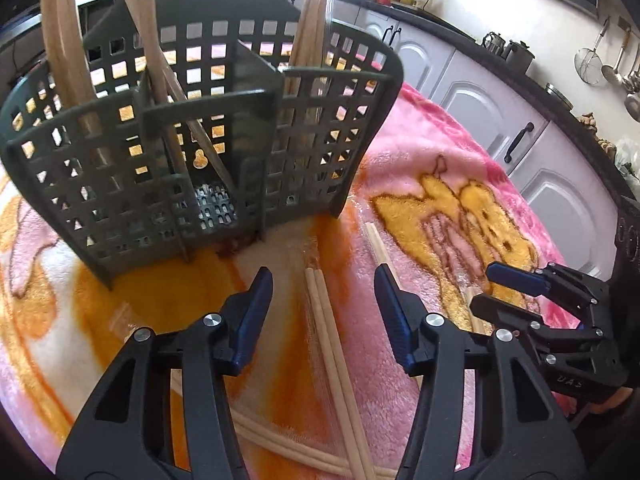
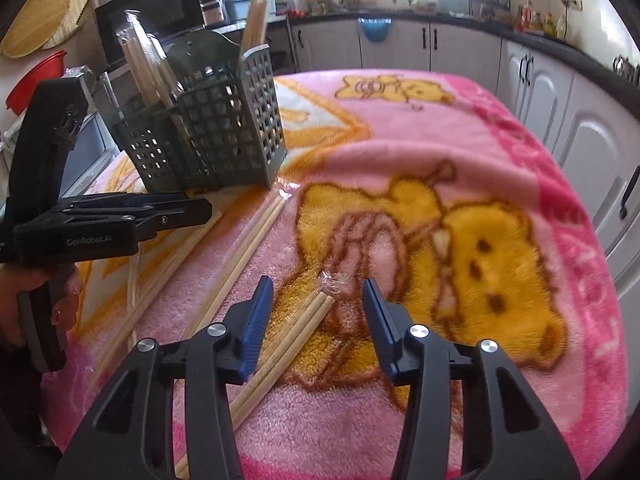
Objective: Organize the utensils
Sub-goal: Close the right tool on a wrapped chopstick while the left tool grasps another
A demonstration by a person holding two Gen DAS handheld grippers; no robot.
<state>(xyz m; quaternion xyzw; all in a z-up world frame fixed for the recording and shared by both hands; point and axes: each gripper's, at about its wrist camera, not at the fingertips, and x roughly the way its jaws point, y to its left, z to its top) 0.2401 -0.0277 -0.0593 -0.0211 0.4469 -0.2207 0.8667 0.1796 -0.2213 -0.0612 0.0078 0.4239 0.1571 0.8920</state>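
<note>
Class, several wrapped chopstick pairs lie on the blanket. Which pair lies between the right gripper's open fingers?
The pair with crinkled plastic at its tip, lying over the bear print, sits between the right gripper fingers. The others lie further left, nearer the basket.

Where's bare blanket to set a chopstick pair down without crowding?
Free: the pink blanket right of the grey utensil basket, over the bear print toward the cabinets. Crowded: the strip in front of the basket, where wrapped chopstick pairs lie beside the left hand-held gripper.
</note>
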